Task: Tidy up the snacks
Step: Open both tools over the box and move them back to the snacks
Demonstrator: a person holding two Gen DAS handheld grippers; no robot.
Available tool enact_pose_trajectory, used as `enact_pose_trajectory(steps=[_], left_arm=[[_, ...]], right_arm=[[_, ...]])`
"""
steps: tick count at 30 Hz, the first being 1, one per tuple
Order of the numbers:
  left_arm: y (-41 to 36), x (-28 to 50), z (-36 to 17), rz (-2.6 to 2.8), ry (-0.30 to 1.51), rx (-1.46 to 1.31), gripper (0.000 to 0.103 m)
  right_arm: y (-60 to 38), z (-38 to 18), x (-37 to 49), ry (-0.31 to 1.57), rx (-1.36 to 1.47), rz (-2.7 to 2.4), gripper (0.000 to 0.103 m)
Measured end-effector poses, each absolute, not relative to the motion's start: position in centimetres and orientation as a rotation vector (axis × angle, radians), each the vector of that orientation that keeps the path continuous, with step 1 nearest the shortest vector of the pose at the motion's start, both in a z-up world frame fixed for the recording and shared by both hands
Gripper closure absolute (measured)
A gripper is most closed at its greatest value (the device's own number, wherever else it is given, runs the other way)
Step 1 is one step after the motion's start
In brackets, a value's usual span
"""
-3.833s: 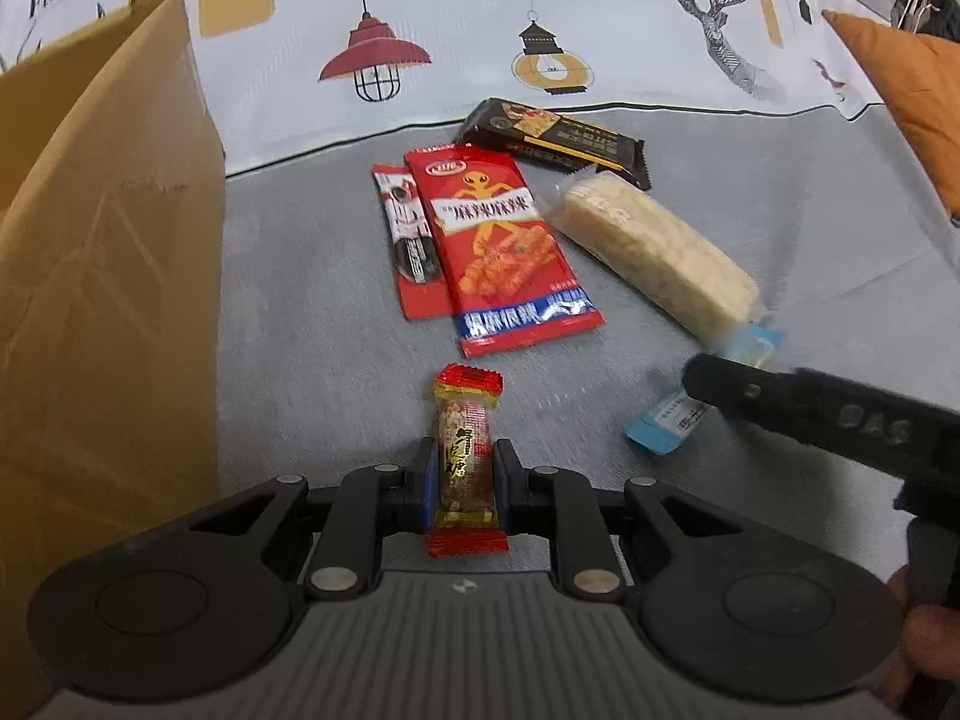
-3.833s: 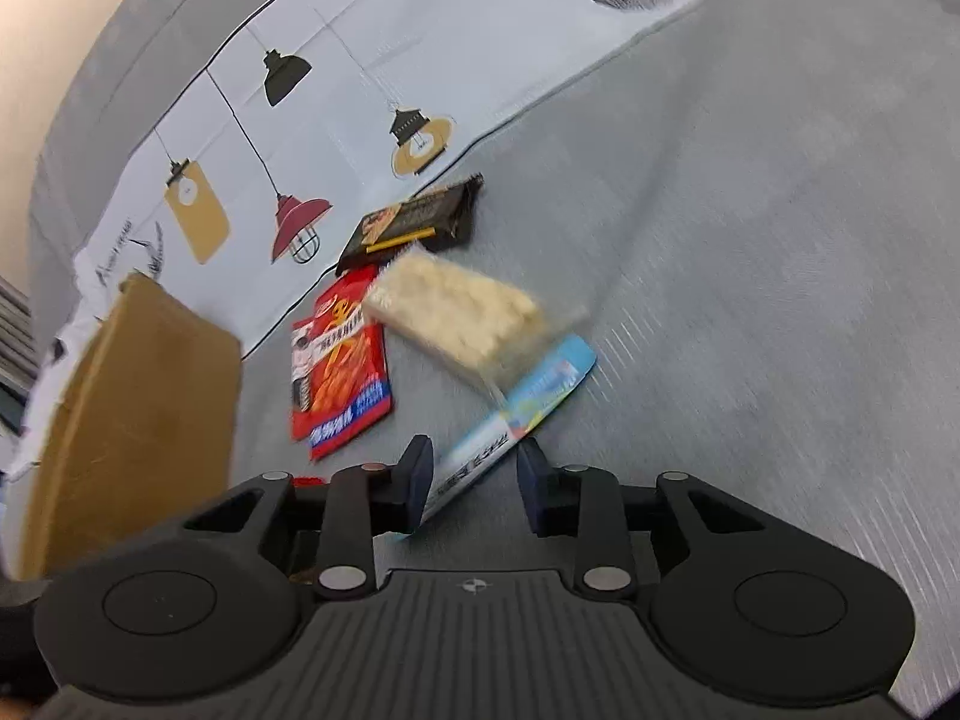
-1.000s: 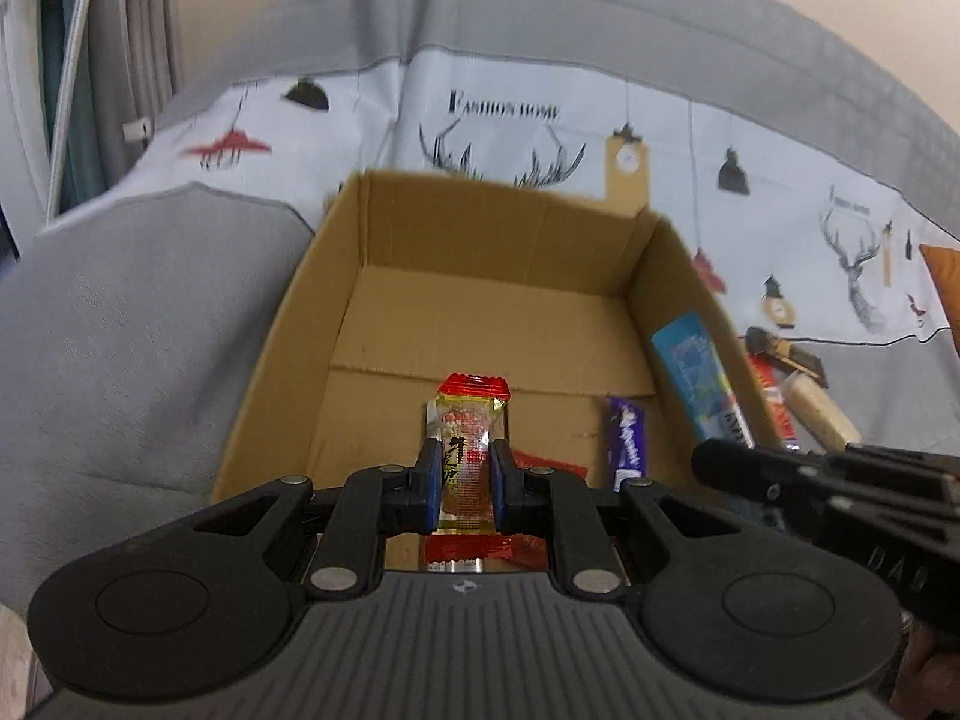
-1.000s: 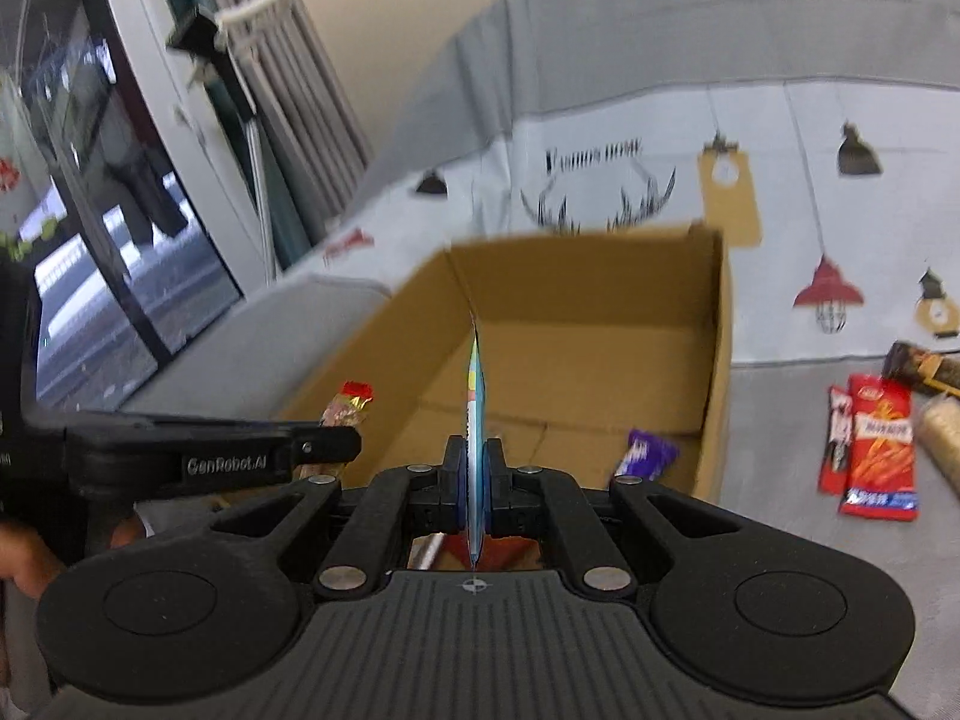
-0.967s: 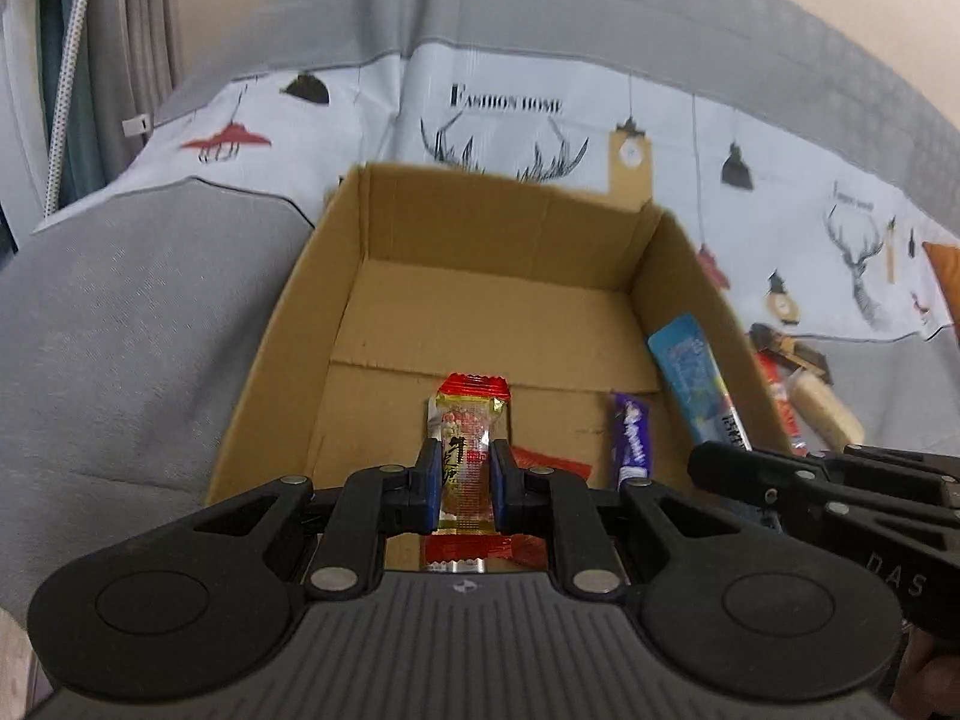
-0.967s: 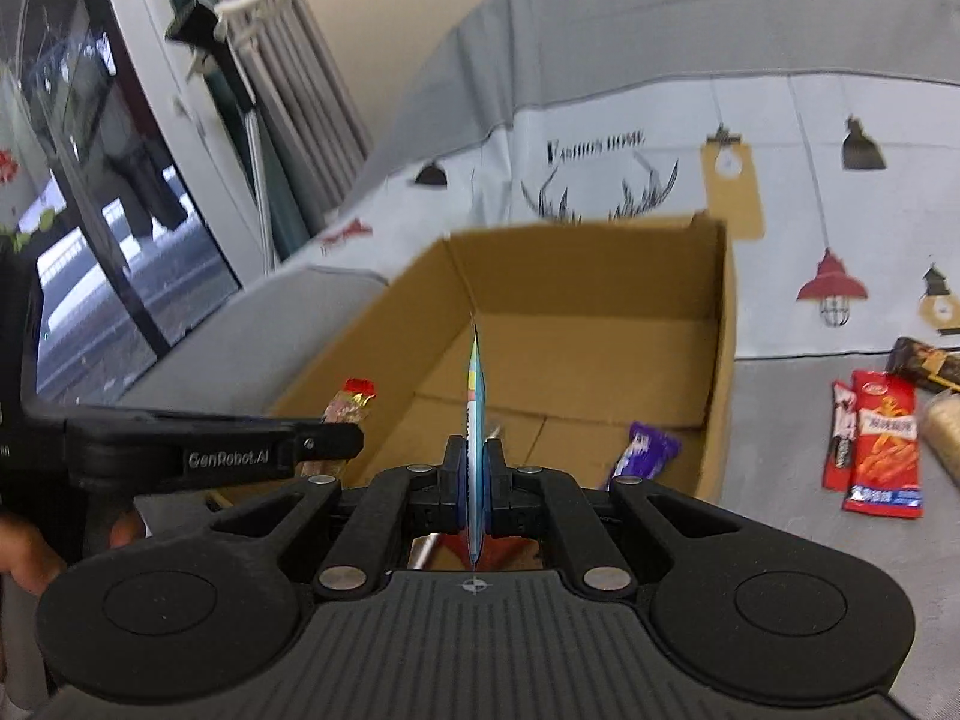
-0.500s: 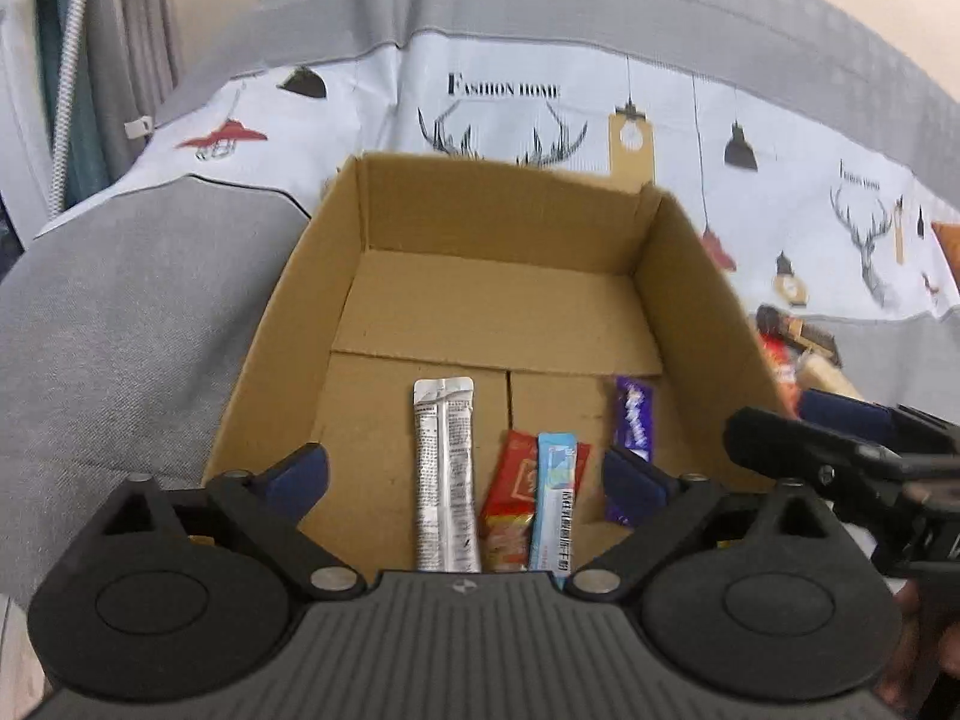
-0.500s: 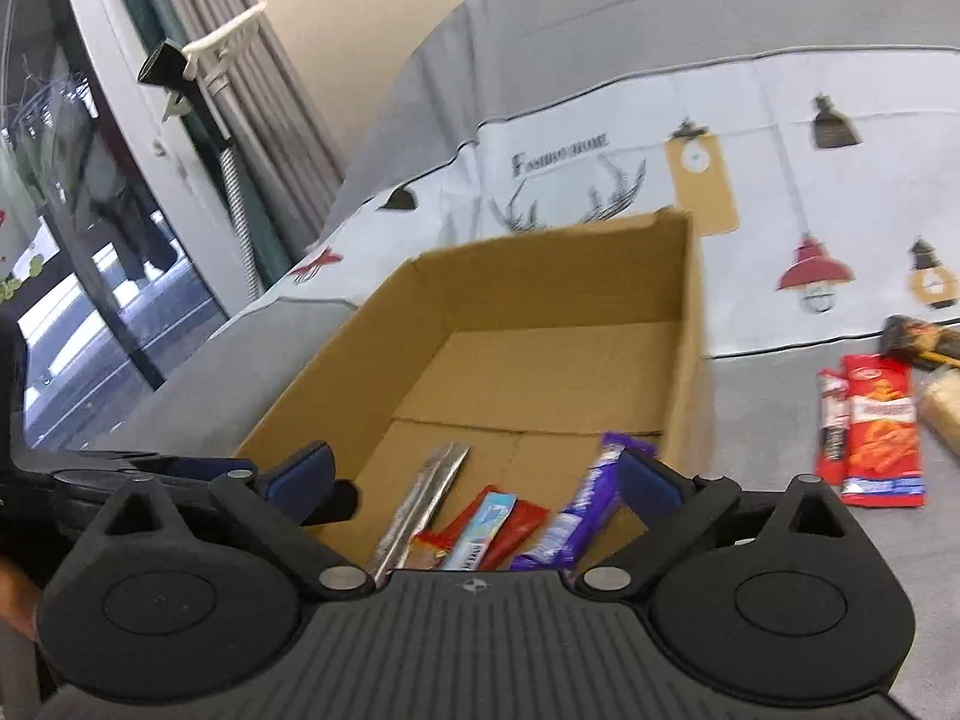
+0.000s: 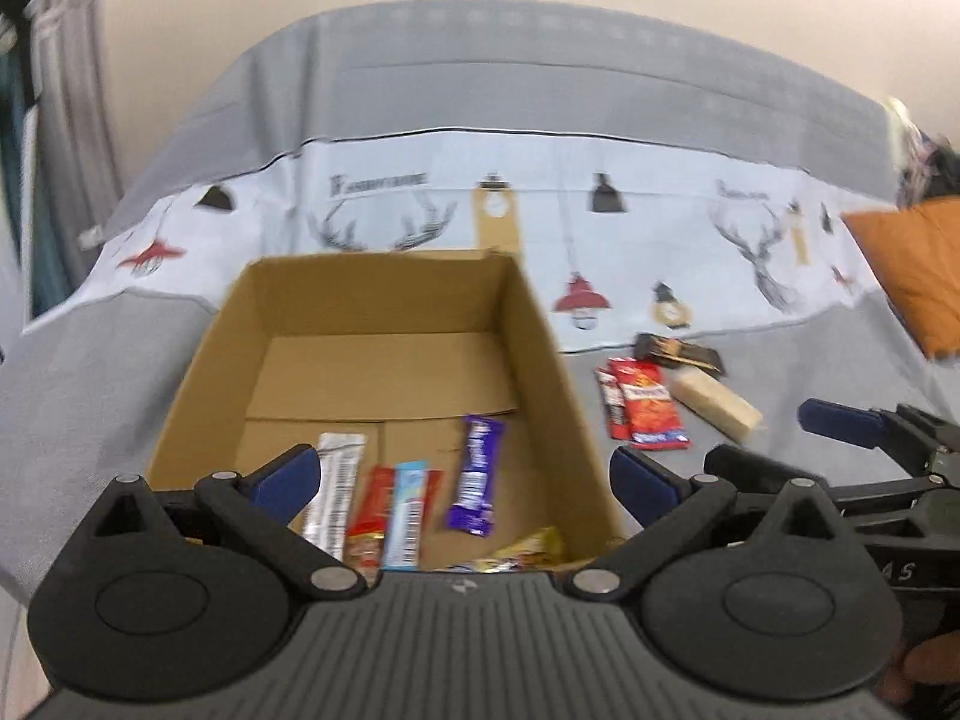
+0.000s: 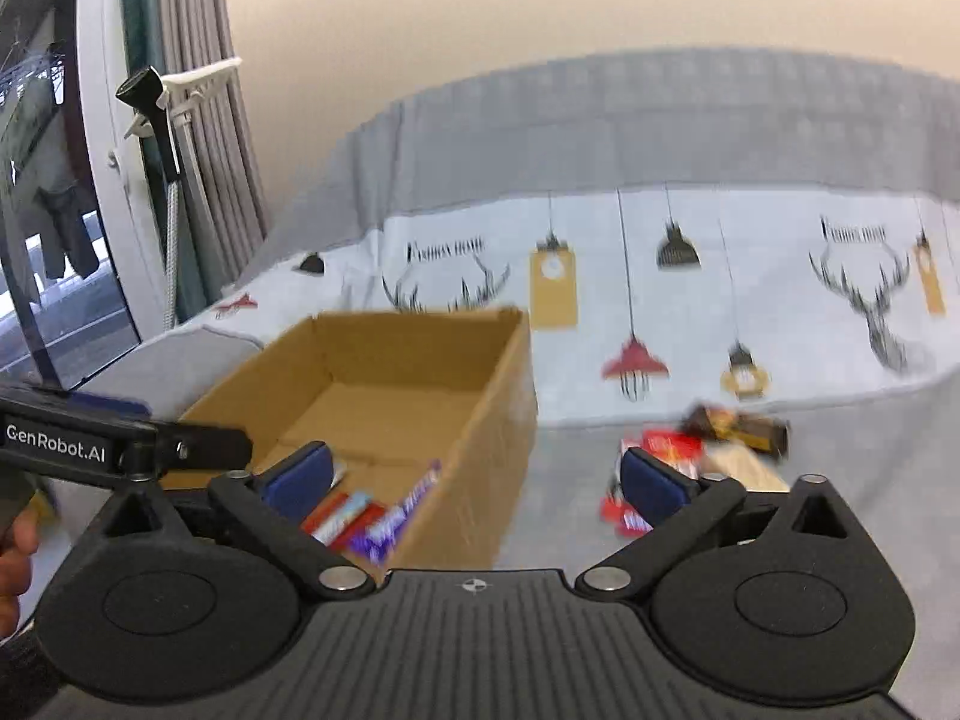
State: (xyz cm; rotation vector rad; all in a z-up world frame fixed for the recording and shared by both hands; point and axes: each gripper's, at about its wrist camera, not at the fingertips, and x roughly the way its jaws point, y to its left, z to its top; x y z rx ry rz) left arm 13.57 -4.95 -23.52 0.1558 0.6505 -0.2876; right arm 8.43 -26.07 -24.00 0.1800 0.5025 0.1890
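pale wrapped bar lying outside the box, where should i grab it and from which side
Take the pale wrapped bar across its narrow width near the middle, coming straight down from above. It lies flat and slanted on the grey cloth, so the fingers should line up across its long axis. The dark packet meets its far end and the red packet lies close, so the nearer half looks freer.

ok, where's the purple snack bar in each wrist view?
Left wrist: purple snack bar lies on the box floor, centre frame, right of the light-blue stick packet.
Right wrist: it is low left of centre, blurred, against the right wall.
Shared landmark: brown cardboard box.
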Motion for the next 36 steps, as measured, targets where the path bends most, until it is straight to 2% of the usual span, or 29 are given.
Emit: enact_pose_trajectory(steps=[4, 13, 17, 19, 20, 23, 36], left_arm=[[-8.7, 13.0, -23.6, -0.410, 0.705, 0.185, 0.000], [-14.7, 12.9, -26.6, -0.493, 0.787, 0.108, 0.000], [-17.2, 13.9, -28.6, -0.490, 0.814, 0.182, 0.000], [-18.5, 14.6, -29.7, -0.493, 0.827, 0.245, 0.000], [-19.2, 15.0, -30.2, -0.491, 0.835, 0.270, 0.000], [-21.0, 16.1, -31.7, -0.494, 0.861, 0.314, 0.000], [-26.9, 21.6, -35.2, -0.461, 0.885, 0.365, 0.000]], right_arm=[[-27.5, -24.1, 5.4, 0.492, 0.058, 0.124, 0.014], [-33.4, -25.3, 2.7, 0.462, 0.103, -0.029, 0.015], [-35.8, -26.7, 2.1, 0.462, 0.167, -0.096, 0.015], [-37.1, -27.6, 2.0, 0.467, 0.194, -0.101, 0.021], [-37.5, -27.9, 2.1, 0.470, 0.188, -0.103, 0.026], [-38.6, -28.8, 3.1, 0.494, 0.168, -0.121, 0.030], [-43.4, -31.2, 7.7, 0.542, 0.288, -0.108, 0.029]])
